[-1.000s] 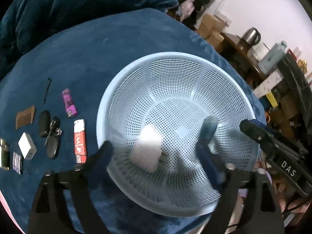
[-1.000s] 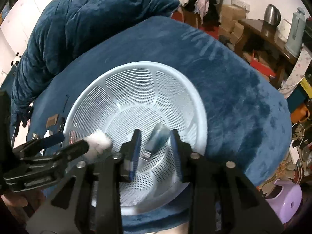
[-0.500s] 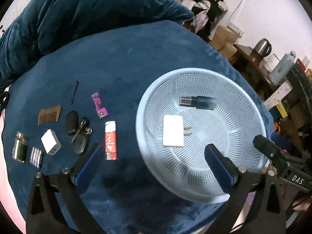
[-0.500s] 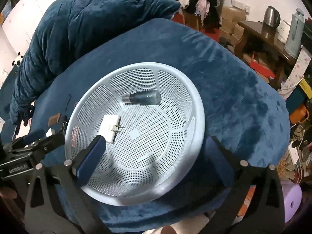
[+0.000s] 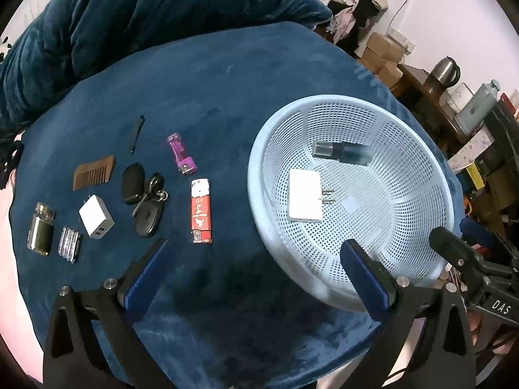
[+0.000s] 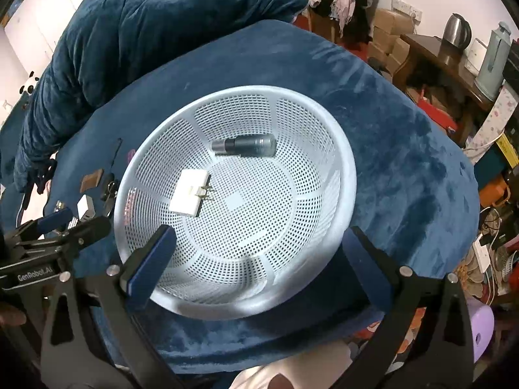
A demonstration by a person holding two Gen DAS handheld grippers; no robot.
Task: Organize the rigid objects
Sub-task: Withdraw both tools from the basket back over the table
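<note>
A pale blue perforated basket (image 5: 431, 162) (image 6: 343, 149) sits on the blue blanket. Inside lie a white plug adapter (image 5: 305, 200) (image 6: 188, 196) and a dark spray bottle (image 5: 343, 153) (image 6: 245, 145). Left of the basket lie a red lighter (image 5: 201, 210), purple lighter (image 5: 181, 154), car keys (image 5: 146, 201), white charger (image 5: 96, 216), wooden comb (image 5: 94, 172), batteries (image 5: 68, 244), small jar (image 5: 41, 229) and a black hairpin (image 5: 136, 133). My left gripper (image 5: 256, 253) is open and empty above the blanket by the basket's near-left rim. My right gripper (image 6: 259, 240) is open and empty above the basket's near side.
A bunched blue quilt (image 5: 129, 16) lies behind the table. To the right are cardboard boxes (image 6: 389, 32), a kettle (image 6: 457, 30), a thermos (image 6: 493, 61) and clutter. A purple stool (image 6: 480, 334) stands low right. The blanket edge drops off near me.
Both grippers opened and pulled back up from the basket, leaving the white adapter and the bottle inside. The left gripper has shifted left toward the loose items.
</note>
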